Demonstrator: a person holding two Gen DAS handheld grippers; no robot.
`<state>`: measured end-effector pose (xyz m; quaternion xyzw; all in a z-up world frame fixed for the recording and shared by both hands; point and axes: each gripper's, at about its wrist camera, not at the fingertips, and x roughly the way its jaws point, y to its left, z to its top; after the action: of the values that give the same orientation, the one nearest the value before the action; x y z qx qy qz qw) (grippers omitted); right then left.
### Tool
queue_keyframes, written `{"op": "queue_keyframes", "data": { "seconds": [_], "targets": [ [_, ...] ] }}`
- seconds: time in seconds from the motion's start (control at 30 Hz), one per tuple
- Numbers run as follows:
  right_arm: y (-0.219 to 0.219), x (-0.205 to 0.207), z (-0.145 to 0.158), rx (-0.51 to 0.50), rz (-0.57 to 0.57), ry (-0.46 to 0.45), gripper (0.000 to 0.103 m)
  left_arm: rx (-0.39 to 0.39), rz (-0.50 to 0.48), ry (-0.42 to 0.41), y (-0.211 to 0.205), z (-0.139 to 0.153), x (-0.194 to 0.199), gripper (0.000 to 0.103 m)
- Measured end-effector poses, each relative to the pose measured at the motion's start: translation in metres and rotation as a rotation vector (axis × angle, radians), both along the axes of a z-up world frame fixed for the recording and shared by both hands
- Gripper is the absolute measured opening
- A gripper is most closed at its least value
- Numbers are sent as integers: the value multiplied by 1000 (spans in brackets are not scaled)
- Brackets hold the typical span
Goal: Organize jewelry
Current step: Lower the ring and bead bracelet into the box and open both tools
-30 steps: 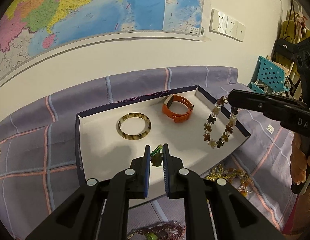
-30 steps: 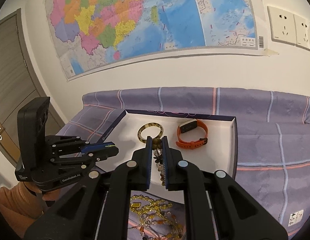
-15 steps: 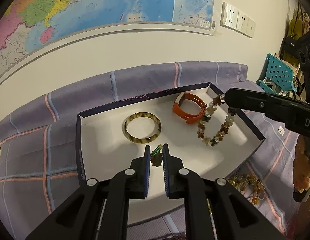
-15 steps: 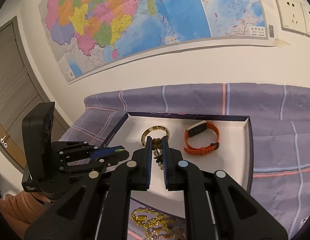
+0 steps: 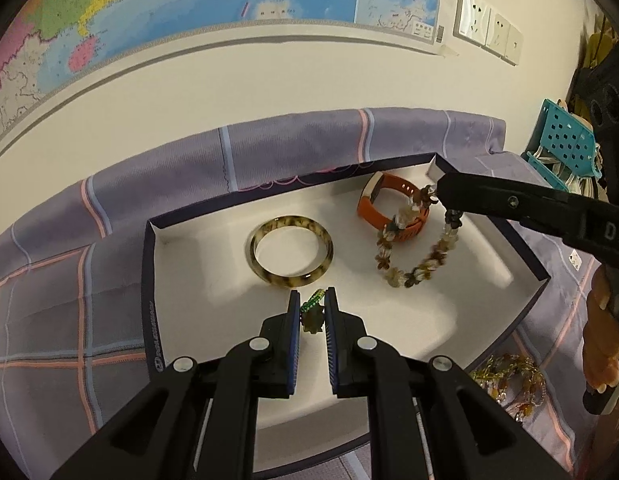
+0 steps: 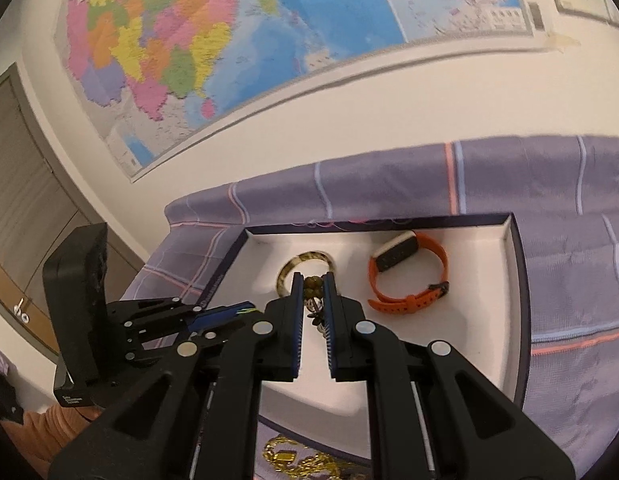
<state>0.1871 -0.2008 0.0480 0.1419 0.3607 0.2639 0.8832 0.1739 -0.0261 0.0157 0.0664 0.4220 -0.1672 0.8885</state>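
Jewelry lay gathered in and around the shallow white cardboard tray with a dark blue rim [image 5: 149, 304], which sat on a purple plaid cloth [image 5: 61, 312]. From the left wrist view, the flower-bead bracelet of brown and cream stones [image 5: 413, 256] had travelled since a second before from over the tray's right edge to a spot above its inner floor, now hanging in front of the orange silicone smartwatch band [image 5: 375, 216]; the tray itself filled more of the picture than earlier. The right gripper [image 5: 439, 194] reached in from the right edge, tilted slightly downward, its tongs clamped on the bracelet's top. The left gripper [image 5: 312, 314] pointed steeply down at the tray, its tongs closed on a small green beaded piece with a brown flower charm [image 5: 312, 316], just in front of the tortoiseshell-patterned round bangle [image 5: 291, 250]. A gold and amber bead tangle [image 5: 509, 380] lay on the cloth outside the tray's near right corner. From the right wrist view, the wall map [image 6: 229, 48] stood more slanted than before, so the right gripper [image 6: 312, 304] had rolled. Its tongs pinched the flower-bead bracelet [image 6: 314, 286] over the tray [image 6: 517, 280], with the bangle [image 6: 287, 276] behind and the watch band [image 6: 409, 280] to the right. The left gripper [image 6: 245, 312] hung at lower left, over the tray's near corner, and a gold chain heap [image 6: 293, 460] lay on the cloth below.
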Motion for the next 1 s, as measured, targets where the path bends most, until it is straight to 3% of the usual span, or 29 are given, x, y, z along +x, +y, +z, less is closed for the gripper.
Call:
{"op": "queue_keyframes", "data": {
  "seconds": [0.37, 1.0],
  "targets": [
    [-14, 10, -20, -29, -62, 57, 10, 11, 6, 33, 0, -10, 7, 10],
    [-8, 26, -52, -97, -74, 187, 12, 24, 23, 76, -2, -20, 25, 10]
  ]
}}
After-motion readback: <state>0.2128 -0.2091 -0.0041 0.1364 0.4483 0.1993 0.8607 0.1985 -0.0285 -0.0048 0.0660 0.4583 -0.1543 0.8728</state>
